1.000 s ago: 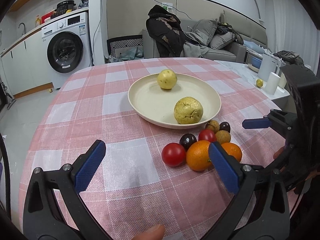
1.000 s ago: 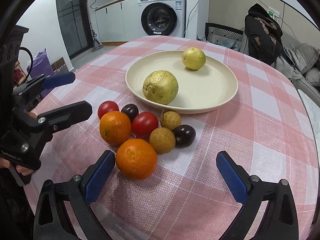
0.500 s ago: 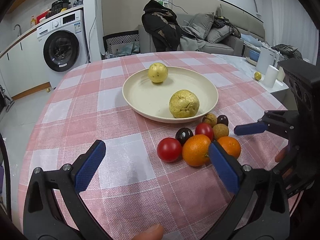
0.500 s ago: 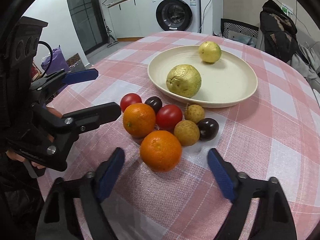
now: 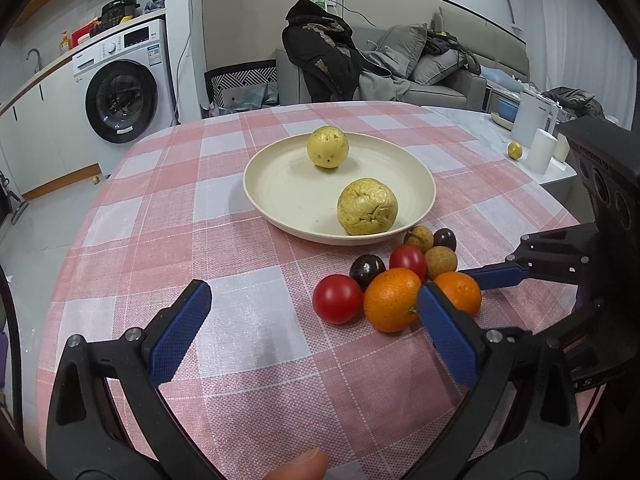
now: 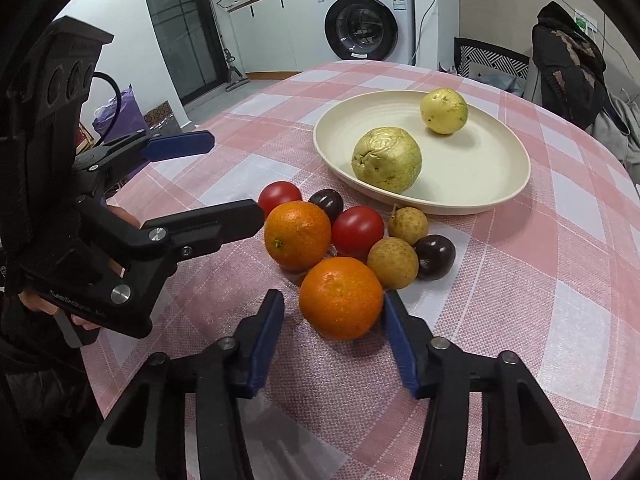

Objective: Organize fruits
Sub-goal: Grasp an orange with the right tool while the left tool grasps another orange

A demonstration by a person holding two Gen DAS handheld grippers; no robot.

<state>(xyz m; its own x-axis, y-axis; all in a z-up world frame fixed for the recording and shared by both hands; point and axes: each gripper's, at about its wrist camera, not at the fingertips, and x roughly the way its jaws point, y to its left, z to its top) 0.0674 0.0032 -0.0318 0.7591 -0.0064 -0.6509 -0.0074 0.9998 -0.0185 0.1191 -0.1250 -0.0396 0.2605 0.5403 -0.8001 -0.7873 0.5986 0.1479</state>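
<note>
A cream plate (image 6: 472, 160) holds a wrinkled yellow fruit (image 6: 386, 160) and a smooth yellow fruit (image 6: 444, 110). In front of it lies a cluster: two oranges, two red tomatoes (image 6: 358, 230), two dark round fruits (image 6: 435, 256) and two brown longans (image 6: 393, 262). My right gripper (image 6: 334, 306) straddles the near orange (image 6: 340, 298). Its jaws are closing, and a small gap shows at the left pad. My left gripper (image 5: 314, 294) hangs open over the cloth just left of the cluster, beside the far orange (image 5: 392, 300).
The round table wears a pink and white checked cloth (image 5: 168, 216). A white side table (image 5: 536, 152) with cups stands at the right. A washing machine (image 5: 120, 92) and a sofa (image 5: 420, 68) are beyond the table. A thumb tip (image 5: 300, 466) shows at the bottom edge.
The right gripper's jaws have narrowed from wide open to close around the near orange, and it has tilted in closer to the fruit. The left gripper has stayed open and in place.
</note>
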